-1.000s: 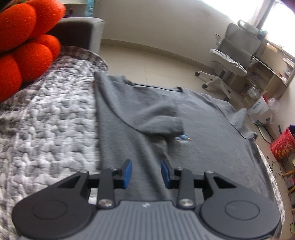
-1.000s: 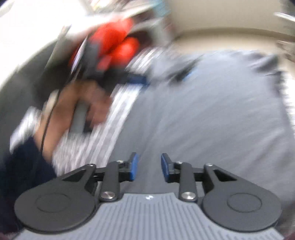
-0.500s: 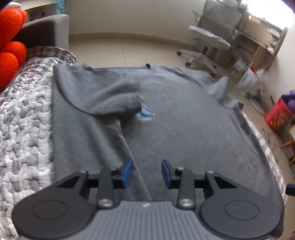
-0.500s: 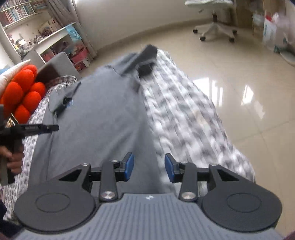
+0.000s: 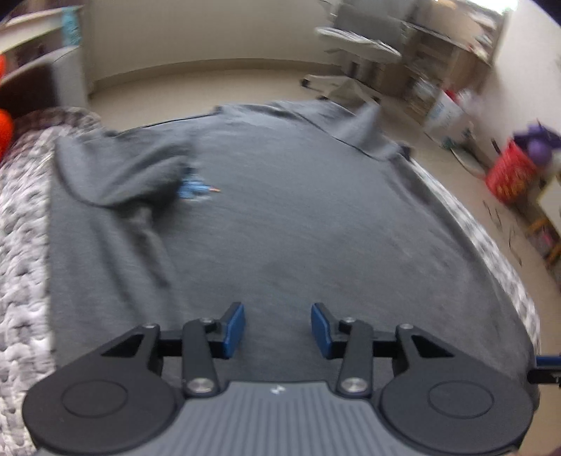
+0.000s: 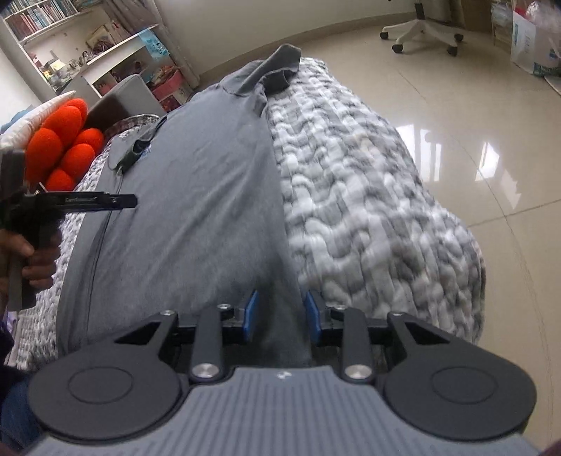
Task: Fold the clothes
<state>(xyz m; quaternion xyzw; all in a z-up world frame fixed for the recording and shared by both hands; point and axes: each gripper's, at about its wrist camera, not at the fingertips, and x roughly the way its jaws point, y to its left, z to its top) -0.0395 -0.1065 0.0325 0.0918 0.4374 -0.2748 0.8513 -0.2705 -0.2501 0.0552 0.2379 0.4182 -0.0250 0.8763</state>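
A grey T-shirt (image 5: 298, 217) lies spread flat on a quilted bed, its left sleeve (image 5: 115, 175) folded in over the chest beside a small blue print (image 5: 194, 189). My left gripper (image 5: 277, 329) is open and empty, hovering over the shirt's near hem. In the right wrist view the shirt (image 6: 196, 196) runs away from me. My right gripper (image 6: 280, 315) is open with the shirt's near right edge lying between its blue pads (image 6: 250, 312). The left gripper (image 6: 87, 201) shows at the left, held by a hand.
The grey and white quilt (image 6: 368, 210) covers the bed. Orange round cushions (image 6: 66, 147) lie at the bed's far left. An office chair (image 6: 424, 31), a red basket (image 5: 508, 175) and a white box (image 5: 445, 119) stand on the tiled floor beyond the bed.
My left gripper swung right and now faces the shirt's middle. My right gripper moved down to the shirt's right edge, with cloth now between its pads.
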